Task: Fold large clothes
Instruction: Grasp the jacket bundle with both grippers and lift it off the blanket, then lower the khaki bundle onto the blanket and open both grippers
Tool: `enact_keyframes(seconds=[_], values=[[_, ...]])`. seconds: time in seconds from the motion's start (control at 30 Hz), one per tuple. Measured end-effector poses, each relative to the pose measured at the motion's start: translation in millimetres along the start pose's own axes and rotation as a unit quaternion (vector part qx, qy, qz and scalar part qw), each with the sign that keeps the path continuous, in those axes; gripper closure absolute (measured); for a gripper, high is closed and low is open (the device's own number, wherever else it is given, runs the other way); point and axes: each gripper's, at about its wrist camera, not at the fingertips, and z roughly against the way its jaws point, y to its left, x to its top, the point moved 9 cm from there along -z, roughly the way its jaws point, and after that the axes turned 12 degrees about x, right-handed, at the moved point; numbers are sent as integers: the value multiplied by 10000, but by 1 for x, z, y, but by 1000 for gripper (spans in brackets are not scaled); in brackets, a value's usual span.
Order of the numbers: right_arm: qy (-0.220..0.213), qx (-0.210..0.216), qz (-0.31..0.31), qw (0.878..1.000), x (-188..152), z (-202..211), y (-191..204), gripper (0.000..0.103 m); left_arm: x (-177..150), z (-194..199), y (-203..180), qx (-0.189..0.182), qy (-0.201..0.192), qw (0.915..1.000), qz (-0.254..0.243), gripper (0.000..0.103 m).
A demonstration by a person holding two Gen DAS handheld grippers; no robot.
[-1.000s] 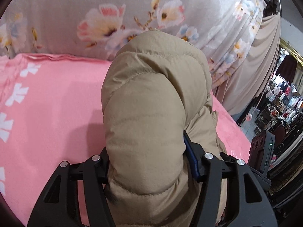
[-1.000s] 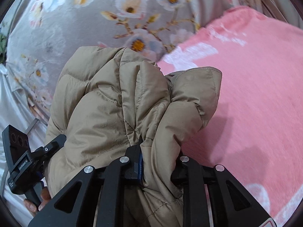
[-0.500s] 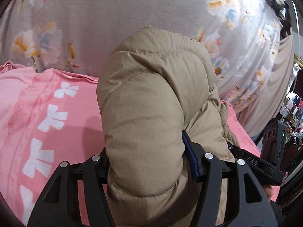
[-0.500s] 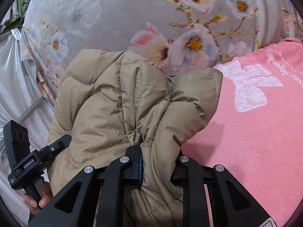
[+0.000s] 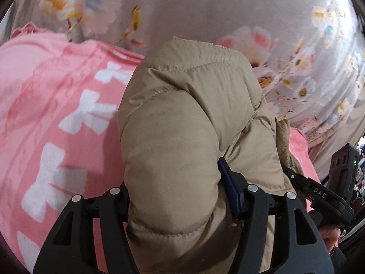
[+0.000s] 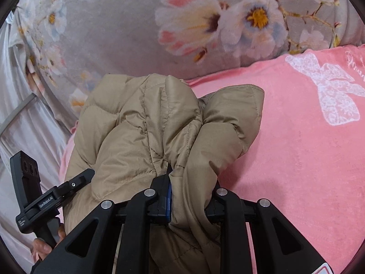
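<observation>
A tan puffer jacket (image 5: 182, 114) bulges up thickly between the pads of my left gripper (image 5: 175, 189), which is shut on a fat roll of it. In the right wrist view the same jacket (image 6: 136, 132) is bunched in folds, and my right gripper (image 6: 190, 182) is shut on a pinched seam of it. Both grippers hold the jacket above a pink blanket (image 6: 296, 159). The left gripper's body (image 6: 34, 194) shows at the left edge of the right view, and the right gripper's body (image 5: 330, 196) at the right edge of the left view. The jacket's lower part is hidden.
The pink blanket (image 5: 45, 114) has white bow prints and lies on a bed. A grey floral quilt (image 5: 205, 11) rises behind it, also the floral quilt (image 6: 114, 34) in the right view. Pale satin fabric (image 6: 18, 114) hangs at far left. A person's hand (image 6: 43, 246) holds the left gripper.
Both grippers have carried the jacket sideways along the bed and rolled a little. The floral quilt now looms closer in both views. Both grips are unchanged.
</observation>
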Motion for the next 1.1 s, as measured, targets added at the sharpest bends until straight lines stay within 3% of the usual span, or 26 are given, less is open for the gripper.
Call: enact_keyframes(seconds=[0.17,0.3,0.37,0.53,0.67,0.8,0.87,0.97,1.1], values=[[147,-172,-52,9997,-10,-26,-16,78,-3,-17,14,175,70,9997,159,32],[137,-368,-199,9990,-18,-37,-32,65,-3,-28,19,640,92,9977,193,15],[170,-399,-346,9985,-18,-36,-36,60,-2,-27,21,916,95,9957,135,12],[223,-356,-428,9982,-10,2,-33,58,3,20,24,1893,-85,9816,-244,13],[-107,-530,-136,9984,-4,60,-16,58,-8,74,24,1628,-110,9866,9,13],[-14,-495,478,9976,-12,86,21,79,-58,110,2,1440,140,9877,-591,14],[206,-499,813,9952,-20,82,39,85,-97,117,-11,1458,328,9832,-1048,14],[434,-690,1097,9906,-30,64,50,92,-123,104,-10,1883,482,9724,-1292,15],[644,-881,1004,9889,-39,37,47,97,-114,86,17,2510,486,9607,-1084,19]])
